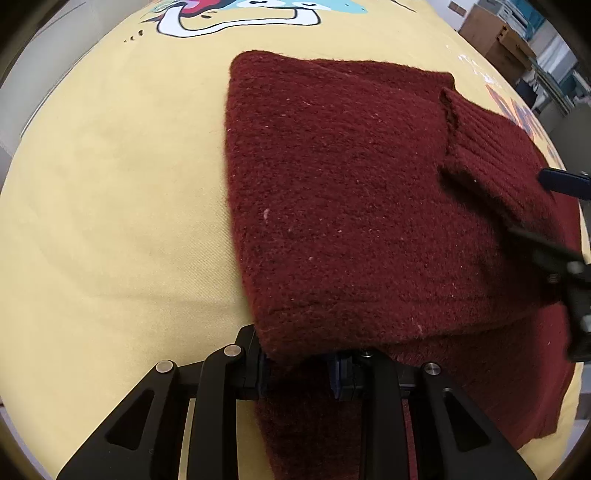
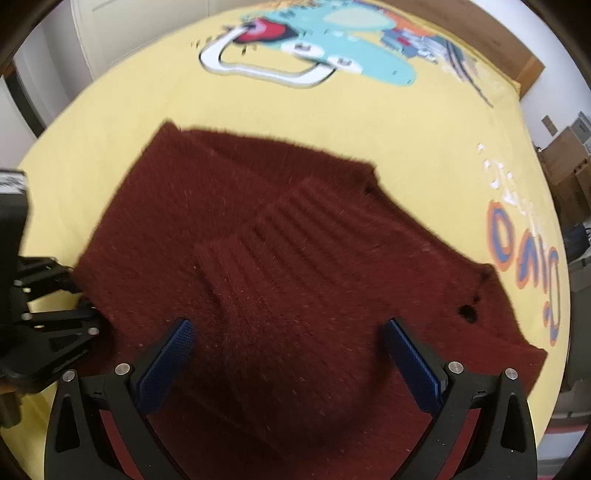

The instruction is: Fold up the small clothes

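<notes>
A dark red knitted sweater (image 1: 340, 192) lies partly folded on a yellow printed sheet (image 1: 110, 184). My left gripper (image 1: 299, 369) is shut on the near folded edge of the sweater, and the cloth hides its pads. A ribbed sleeve cuff (image 1: 491, 147) lies across the body at the right. My right gripper (image 2: 288, 354) hangs open above the sweater (image 2: 280, 266), its blue pads (image 2: 166, 365) wide apart with nothing pinched; the picture is blurred. The right gripper also shows at the right edge (image 1: 561, 229) of the left wrist view. The left gripper shows at the left edge (image 2: 55, 314) of the right wrist view.
The sheet carries a cartoon print (image 2: 314, 55) at the far side and orange letters (image 2: 524, 258) at the right. Cardboard boxes (image 1: 495, 37) and shelves stand beyond the sheet at the far right. A white wall or door (image 2: 110, 29) is at the far left.
</notes>
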`<state>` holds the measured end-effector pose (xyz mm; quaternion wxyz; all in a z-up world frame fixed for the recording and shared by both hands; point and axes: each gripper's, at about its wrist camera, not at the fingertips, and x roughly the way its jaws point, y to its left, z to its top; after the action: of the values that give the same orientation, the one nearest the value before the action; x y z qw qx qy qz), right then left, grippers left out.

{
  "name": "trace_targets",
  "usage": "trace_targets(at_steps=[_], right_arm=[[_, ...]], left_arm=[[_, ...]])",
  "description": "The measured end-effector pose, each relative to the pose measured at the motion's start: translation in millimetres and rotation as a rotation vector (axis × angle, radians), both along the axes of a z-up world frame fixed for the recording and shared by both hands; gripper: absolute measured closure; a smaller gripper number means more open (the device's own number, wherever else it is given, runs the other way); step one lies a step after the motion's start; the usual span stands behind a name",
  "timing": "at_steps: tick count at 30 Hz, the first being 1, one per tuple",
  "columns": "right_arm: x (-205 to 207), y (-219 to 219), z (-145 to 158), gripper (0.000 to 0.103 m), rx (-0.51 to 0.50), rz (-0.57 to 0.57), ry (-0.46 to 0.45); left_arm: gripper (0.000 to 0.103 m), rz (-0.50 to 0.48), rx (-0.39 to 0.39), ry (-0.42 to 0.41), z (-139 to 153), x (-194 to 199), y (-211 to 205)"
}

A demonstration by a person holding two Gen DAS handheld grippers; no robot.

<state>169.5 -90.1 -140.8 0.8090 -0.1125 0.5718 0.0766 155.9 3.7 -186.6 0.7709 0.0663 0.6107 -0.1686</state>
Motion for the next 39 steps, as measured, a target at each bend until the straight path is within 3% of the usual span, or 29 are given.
trace_targets(at_steps=[2, 5, 7, 9, 16, 23, 27, 35, 39], right_arm=[[2, 1, -12, 0.002, -0.017, 0.001, 0.019], [3, -7, -24, 0.023, -0.041, -0.031, 0.041], [6, -18, -25, 0.061, -0.015, -0.073, 0.063], [7, -33, -16, 0.084, 0.003, -0.124, 0.058], [-12, -107, 11, 0.086, 0.187, -0.284, 0.024], [-38, -174, 2, 0.087, 0.274, -0.405, 0.045], [-52, -183, -9, 0.086, 0.314, -0.44, 0.067], [-76, -198, -19, 0.073, 0.223, -0.475, 0.076], [-89, -211, -23, 0.073, 0.27, -0.475, 0.08]], left_arm=[[0.081, 0.0, 0.002, -0.001, -3, 4, -1], [0.081, -0.007, 0.004, -0.003, -3, 6, -9], [0.081, -0.005, 0.0, 0.002, -2, 7, -10], [0.081, 0.0, -0.004, 0.007, -2, 6, -9], [0.081, -0.003, 0.012, 0.008, -2, 7, -16], [0.081, -0.006, 0.021, 0.014, -5, 14, -7], [0.081, -0.014, 0.034, 0.01, -4, 15, -6], [0.081, -0.019, 0.038, 0.011, -4, 17, -9], [0.081, -0.02, 0.034, 0.009, -1, 14, -1]])
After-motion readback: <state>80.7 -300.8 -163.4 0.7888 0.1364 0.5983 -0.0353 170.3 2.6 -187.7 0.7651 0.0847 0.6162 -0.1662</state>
